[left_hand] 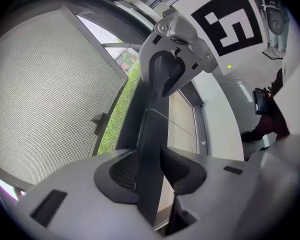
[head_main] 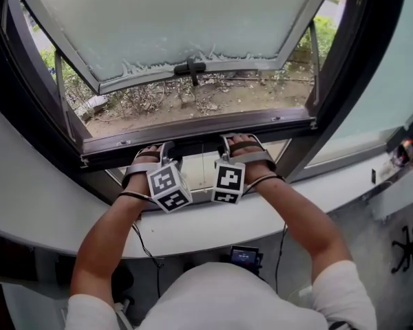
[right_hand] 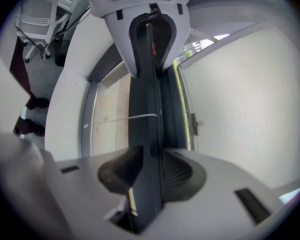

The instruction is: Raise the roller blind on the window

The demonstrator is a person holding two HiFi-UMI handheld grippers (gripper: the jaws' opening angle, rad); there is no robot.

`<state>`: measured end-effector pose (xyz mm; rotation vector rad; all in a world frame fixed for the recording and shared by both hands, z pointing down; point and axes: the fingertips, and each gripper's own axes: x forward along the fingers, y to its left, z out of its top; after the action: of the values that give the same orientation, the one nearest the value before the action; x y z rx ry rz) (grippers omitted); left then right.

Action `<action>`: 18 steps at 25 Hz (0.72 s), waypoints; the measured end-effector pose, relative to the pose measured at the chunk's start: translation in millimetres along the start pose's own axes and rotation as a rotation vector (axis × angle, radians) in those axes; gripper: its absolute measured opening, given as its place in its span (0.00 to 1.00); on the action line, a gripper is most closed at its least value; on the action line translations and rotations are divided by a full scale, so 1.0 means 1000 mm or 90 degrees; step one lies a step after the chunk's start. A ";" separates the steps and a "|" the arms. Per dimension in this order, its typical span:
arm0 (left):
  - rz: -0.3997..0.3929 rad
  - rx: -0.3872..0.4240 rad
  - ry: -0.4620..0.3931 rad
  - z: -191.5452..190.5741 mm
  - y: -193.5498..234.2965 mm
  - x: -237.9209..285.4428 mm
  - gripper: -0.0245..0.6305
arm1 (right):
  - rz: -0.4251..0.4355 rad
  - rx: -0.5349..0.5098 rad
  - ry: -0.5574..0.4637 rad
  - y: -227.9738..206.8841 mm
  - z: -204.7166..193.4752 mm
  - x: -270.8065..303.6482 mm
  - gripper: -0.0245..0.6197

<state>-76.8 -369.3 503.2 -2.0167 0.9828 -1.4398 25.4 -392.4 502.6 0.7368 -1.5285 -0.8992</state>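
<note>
Two grippers, left gripper (head_main: 164, 150) and right gripper (head_main: 228, 143), clamp one dark bar (left_hand: 151, 134).

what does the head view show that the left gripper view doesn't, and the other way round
Only the head view: the person's forearms, the left gripper seen from outside with its marker cube, and the bare ground beyond the window.
Only the left gripper view: that gripper's pads close up, pressed on the dark bar that runs between them.
Both: the dark bar, the right gripper clamped on it further along, the tilted-open window pane and the white sill.
</note>
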 end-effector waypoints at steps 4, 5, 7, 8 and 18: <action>-0.006 -0.008 -0.014 0.002 0.003 -0.004 0.26 | 0.006 0.030 -0.017 -0.006 0.000 -0.003 0.24; -0.005 -0.009 -0.016 0.003 0.005 -0.006 0.26 | 0.004 0.029 -0.018 -0.008 0.001 -0.004 0.24; -0.006 -0.012 -0.021 0.004 0.008 -0.010 0.26 | 0.005 0.029 -0.018 -0.012 0.001 -0.007 0.24; -0.005 -0.013 -0.024 0.005 0.009 -0.011 0.26 | 0.004 0.030 -0.018 -0.014 0.001 -0.009 0.24; 0.020 -0.057 -0.076 0.021 0.041 -0.036 0.26 | -0.039 0.053 -0.039 -0.050 0.003 -0.028 0.24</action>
<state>-75.3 -367.6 444.9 -2.1144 1.0396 -1.2630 24.5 -394.0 445.0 0.8263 -1.6132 -0.9156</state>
